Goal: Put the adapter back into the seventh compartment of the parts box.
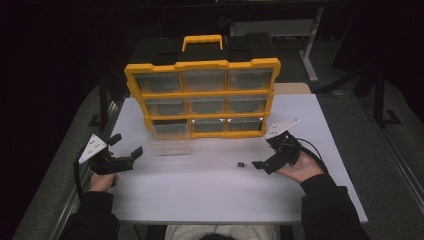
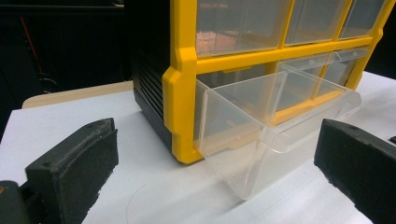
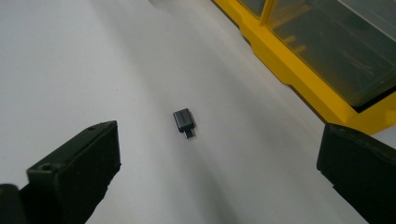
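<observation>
A yellow and black organizer [image 1: 202,95] with clear drawers stands upright on the white table [image 1: 200,195]. Its bottom left drawer [image 1: 170,140] is pulled out and tips down onto the table. In the left gripper view the drawer [image 2: 261,121] looks empty, and my left gripper [image 2: 217,156] is open a short way in front of it. A small black adapter [image 1: 241,164] lies on the table before the organizer. My right gripper [image 3: 219,154] is open, with the adapter [image 3: 184,122] lying just ahead of its jaws. From above, the left gripper [image 1: 127,145] sits at the table's left and the right gripper [image 1: 264,152] just right of the adapter.
The organizer's yellow handle [image 1: 202,41] sticks up at the back. Its yellow frame [image 3: 299,70] runs close along the right of the right gripper view. Dark table frames and legs stand behind and to both sides. Bare white tabletop lies between the hands.
</observation>
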A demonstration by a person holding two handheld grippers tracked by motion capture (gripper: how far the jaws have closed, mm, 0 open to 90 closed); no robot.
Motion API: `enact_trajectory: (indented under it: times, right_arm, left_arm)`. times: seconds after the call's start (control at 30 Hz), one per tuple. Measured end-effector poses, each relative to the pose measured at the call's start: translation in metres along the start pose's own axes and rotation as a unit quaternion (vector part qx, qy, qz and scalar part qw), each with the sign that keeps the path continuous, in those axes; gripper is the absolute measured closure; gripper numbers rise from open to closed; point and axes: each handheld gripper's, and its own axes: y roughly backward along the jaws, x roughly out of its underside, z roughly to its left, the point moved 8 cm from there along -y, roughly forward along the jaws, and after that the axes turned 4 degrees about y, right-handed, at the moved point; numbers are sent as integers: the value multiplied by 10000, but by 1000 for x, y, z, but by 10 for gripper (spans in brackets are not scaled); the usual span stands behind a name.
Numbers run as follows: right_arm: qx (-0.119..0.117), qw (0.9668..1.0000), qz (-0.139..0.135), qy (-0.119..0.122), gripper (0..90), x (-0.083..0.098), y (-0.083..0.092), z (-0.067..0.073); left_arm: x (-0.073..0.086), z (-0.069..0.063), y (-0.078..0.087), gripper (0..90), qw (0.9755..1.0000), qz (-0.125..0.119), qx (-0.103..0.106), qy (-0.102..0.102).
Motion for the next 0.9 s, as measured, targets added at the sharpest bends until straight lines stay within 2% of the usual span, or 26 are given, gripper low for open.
enact_trajectory:
  times: [0.53, 0.9]
  right_arm:
    - [-186, 9992, 322, 160, 0, 1, -20, 8]
    - [-390, 9971, 565, 319, 0, 1, -39, 17]
  left_arm:
    - [1, 0, 0, 0, 10000, 24, 0, -26]
    - [2, -2, -2, 0, 9999, 91, 26, -96]
